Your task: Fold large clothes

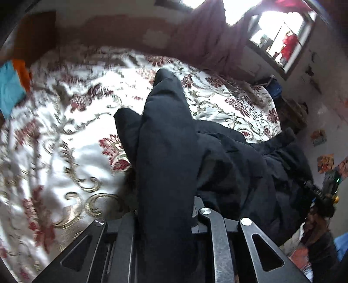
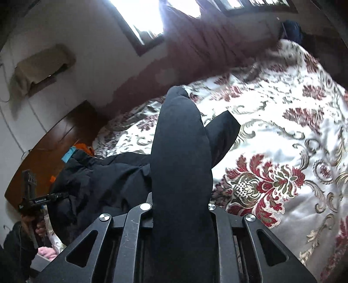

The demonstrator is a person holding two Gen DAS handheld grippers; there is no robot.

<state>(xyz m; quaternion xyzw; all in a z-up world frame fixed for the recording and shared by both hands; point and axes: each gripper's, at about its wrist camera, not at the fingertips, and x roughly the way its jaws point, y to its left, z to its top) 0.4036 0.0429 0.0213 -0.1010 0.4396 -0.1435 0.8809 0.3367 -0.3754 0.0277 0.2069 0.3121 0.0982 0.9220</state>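
Observation:
A large black garment (image 1: pixel 239 165) lies across a bed with a white, red and gold floral cover (image 1: pixel 65 135). My left gripper (image 1: pixel 165 209) is shut on a thick fold of the black garment, which drapes over the fingers and hides the tips. My right gripper (image 2: pixel 180 206) is shut on another fold of the same garment (image 2: pixel 104 180), also covering its fingertips. The garment stretches between the two grippers. The left gripper shows at the left edge of the right wrist view (image 2: pixel 32 200), and the right gripper at the right edge of the left wrist view (image 1: pixel 315 191).
A wooden headboard (image 2: pixel 54 148) stands at one end of the bed, with blue and orange cloth (image 1: pixel 10 91) beside it. Dark red curtains (image 1: pixel 206 39) hang under bright windows (image 2: pixel 141 19). The bed cover (image 2: pixel 282 152) spreads wide to the right.

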